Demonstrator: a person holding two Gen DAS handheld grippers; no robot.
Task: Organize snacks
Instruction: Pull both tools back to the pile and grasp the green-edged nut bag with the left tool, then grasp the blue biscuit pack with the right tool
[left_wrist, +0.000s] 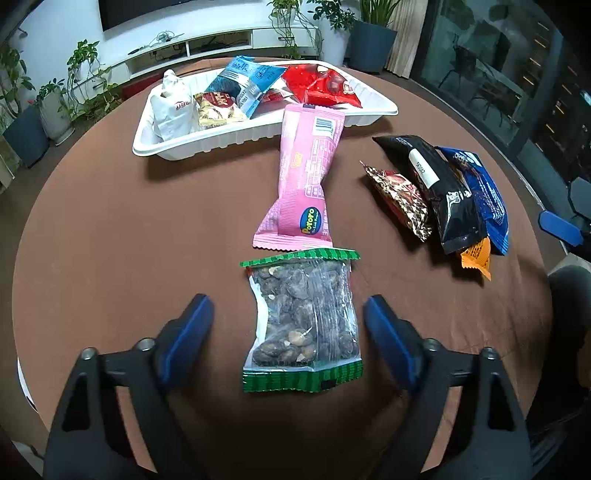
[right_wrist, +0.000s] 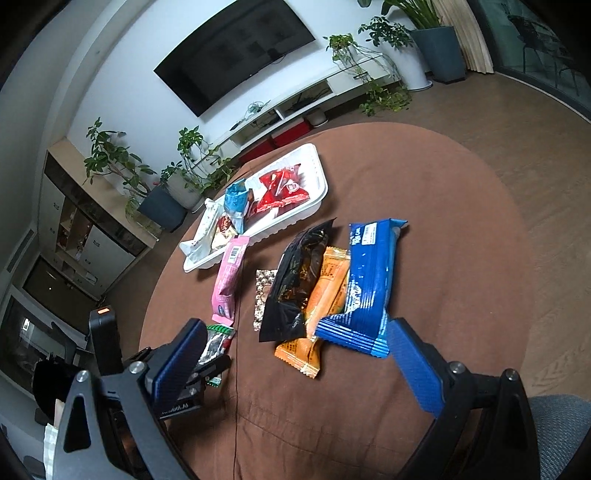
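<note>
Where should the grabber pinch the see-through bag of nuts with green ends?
Probably across the middle of the nut bag, coming down from above. It lies flat, long way pointing off, and the left gripper already has one open finger on each long side.

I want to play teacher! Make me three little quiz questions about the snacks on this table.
1. True or false: the pink packet lies fully inside the white tray.
2. Which packet lies between the left gripper's open fingers: A green-edged nut bag, B red bag, C black bag?
3. What colour is the packet nearest the right gripper?

Key: 1 false, its end only rests on the rim; 2 A; 3 blue.
</note>
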